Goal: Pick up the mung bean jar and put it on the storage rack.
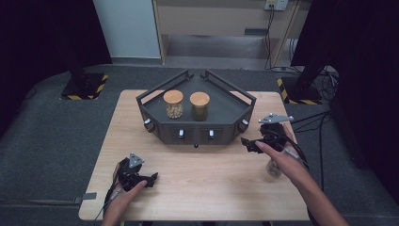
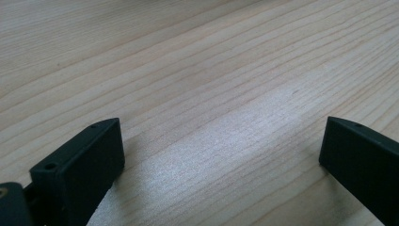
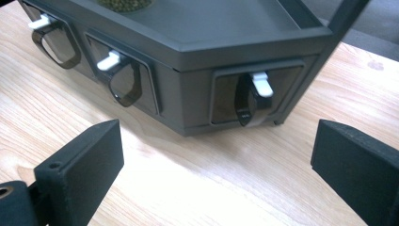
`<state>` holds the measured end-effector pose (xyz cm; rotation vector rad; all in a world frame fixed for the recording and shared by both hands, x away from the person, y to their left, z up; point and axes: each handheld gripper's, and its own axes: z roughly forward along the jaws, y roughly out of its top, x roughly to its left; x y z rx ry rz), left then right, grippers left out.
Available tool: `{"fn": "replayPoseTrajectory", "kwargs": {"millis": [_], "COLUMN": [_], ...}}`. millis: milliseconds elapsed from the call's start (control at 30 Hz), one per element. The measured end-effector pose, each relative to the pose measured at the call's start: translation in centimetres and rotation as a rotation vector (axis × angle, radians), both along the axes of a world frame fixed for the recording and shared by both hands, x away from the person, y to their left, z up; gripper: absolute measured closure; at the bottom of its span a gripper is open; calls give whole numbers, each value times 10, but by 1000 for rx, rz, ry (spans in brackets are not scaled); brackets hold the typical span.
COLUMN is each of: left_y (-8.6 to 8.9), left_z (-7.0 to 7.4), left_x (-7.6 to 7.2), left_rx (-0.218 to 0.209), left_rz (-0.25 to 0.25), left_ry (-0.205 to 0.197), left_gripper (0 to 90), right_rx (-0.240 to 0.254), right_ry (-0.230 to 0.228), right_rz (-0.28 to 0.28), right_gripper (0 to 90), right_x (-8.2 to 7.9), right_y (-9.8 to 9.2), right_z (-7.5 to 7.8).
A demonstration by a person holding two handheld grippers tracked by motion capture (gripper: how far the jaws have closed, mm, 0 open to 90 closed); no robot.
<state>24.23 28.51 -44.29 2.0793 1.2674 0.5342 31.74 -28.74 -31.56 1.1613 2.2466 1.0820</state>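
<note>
On the wooden bench stands a dark grey cabinet with angled sides, a tray-like top and a rail around its back edges. Two glass jars with wooden lids stand on that top: the left jar holds pale contents, the right jar holds dark green ones, and the two are just beside each other without touching. Small drawers run along the cabinet's front faces, each with a white knob.

The right hand-held gripper hovers near the cabinet's right front corner, its jaws spread wide and holding nothing. In the right gripper view, the drawer on the angled right face sits between the two jaws but farther off, not touched by either; its white knob sits above a dark, translucent pull loop. Two more drawers with the same knobs, one nearer and one farther, show to the left along the front.

The left hand-held gripper rests low over the bench near its front left part, well apart from the cabinet. Its jaws are spread too, with bare wood between them in the left gripper view.

Under the person's right wrist stands a small, clear rounded object, possibly another glass jar; the high view is too blurred to be sure.
</note>
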Motion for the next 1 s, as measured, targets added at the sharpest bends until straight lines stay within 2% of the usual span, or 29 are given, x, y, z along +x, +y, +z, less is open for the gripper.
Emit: {"fn": "replayPoseTrajectory", "kwargs": {"millis": [567,833,1000], "left_y": [0,0,0], "left_z": [0,0,0], "left_x": [0,0,0], "left_rx": [0,0,0], "left_rz": [0,1,1], "left_ry": [0,0,0], "left_gripper": [0,0,0], "right_rx": [-6,14,2], "right_ry": [18,18,16], "right_rz": [-39,-50,-73], "right_gripper": [29,29,30], "right_x": [-13,-23,-29], "right_y": [-23,-34,-39], "right_z": [-12,-18,-20]}}
